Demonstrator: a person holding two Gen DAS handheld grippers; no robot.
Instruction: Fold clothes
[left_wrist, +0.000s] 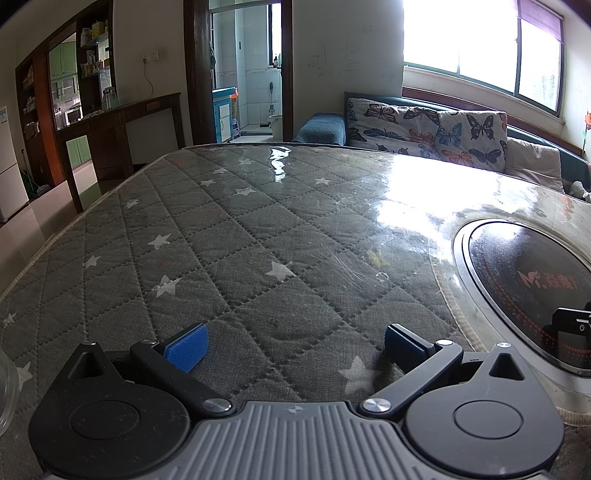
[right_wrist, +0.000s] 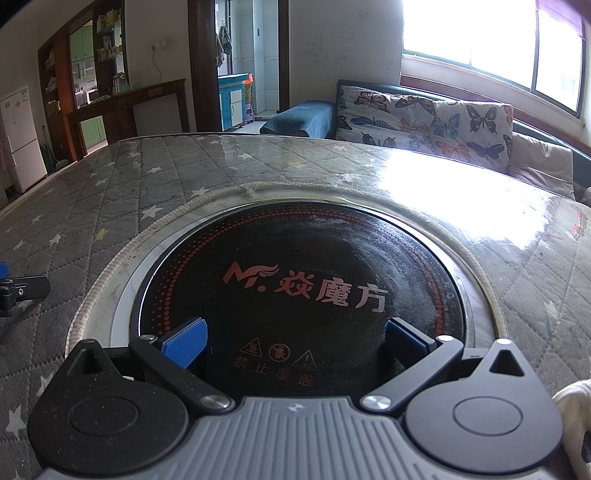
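Note:
My left gripper (left_wrist: 295, 345) is open and empty, low over a grey quilted star-pattern table cover (left_wrist: 221, 240) under clear plastic. My right gripper (right_wrist: 295, 341) is open and empty over a round black induction cooktop (right_wrist: 303, 280) set into the table. A white cloth edge (right_wrist: 572, 413) shows at the lower right of the right wrist view, beside the gripper body; what garment it is I cannot tell. The left gripper's tip (right_wrist: 22, 291) shows at the left edge of the right wrist view. The right gripper's tip (left_wrist: 572, 325) shows at the right edge of the left wrist view.
The cooktop (left_wrist: 532, 280) lies right of the left gripper. A clear container rim (left_wrist: 7, 395) sits at the table's near left. A sofa with butterfly cushions (left_wrist: 424, 129) stands behind the table under a bright window. A dark wooden counter (left_wrist: 122, 122) and a fridge (right_wrist: 18, 140) stand far left.

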